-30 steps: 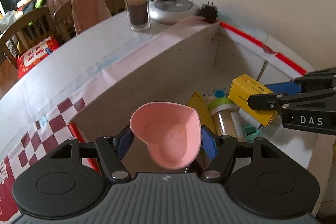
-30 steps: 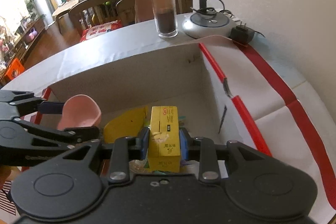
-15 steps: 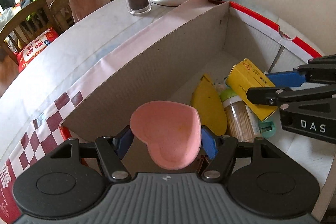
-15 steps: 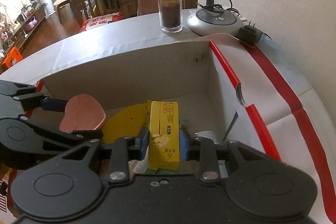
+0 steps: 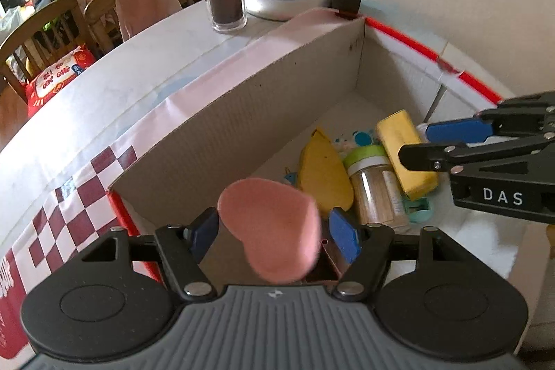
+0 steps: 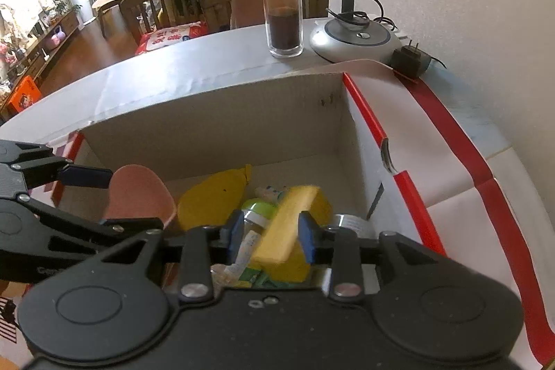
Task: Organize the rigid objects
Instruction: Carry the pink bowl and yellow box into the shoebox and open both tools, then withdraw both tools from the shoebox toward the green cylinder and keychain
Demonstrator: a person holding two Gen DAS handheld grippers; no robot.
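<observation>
We are looking into an open cardboard box (image 5: pixel 242 113) standing on the table (image 5: pixel 104 85), with both grippers poised over it. The left gripper (image 5: pixel 274 233) is hanging above the box's near end, and its blue fingers (image 5: pixel 341 236) are standing apart from the pink heart-shaped dish (image 5: pixel 274 227) between them. A gap is showing on each side of the dish, so the fingers are released. The dish is blurred, and it may be dropping free, though we cannot be sure.

The right gripper (image 6: pixel 270 233) is sitting over the middle of the box. Its fingers (image 6: pixel 307 236) are spread wide too, and the yellow carton (image 6: pixel 289 231) is lying tilted between them, leaning across the other things. Whether the carton is touching either finger we cannot tell from this view.

Inside the box, we are seeing a flat yellow teardrop-shaped piece (image 5: pixel 324 174) lying against the floor. A clear jar with a green lid (image 5: pixel 374 186) is lying just beside it. In the left wrist view the yellow carton (image 5: pixel 406 151) is resting on the jar's right, beneath the right gripper's fingers (image 5: pixel 458 130). A small teal item (image 5: pixel 418 208) is showing near the jar's base.

Beyond the box, on the table, a tall glass jar (image 6: pixel 281 9) with dark contents is standing upright. A round silver lamp base (image 6: pixel 353 39) is sitting beside it, and a black plug adapter (image 6: pixel 407 63) is lying at the box's far corner.
</observation>
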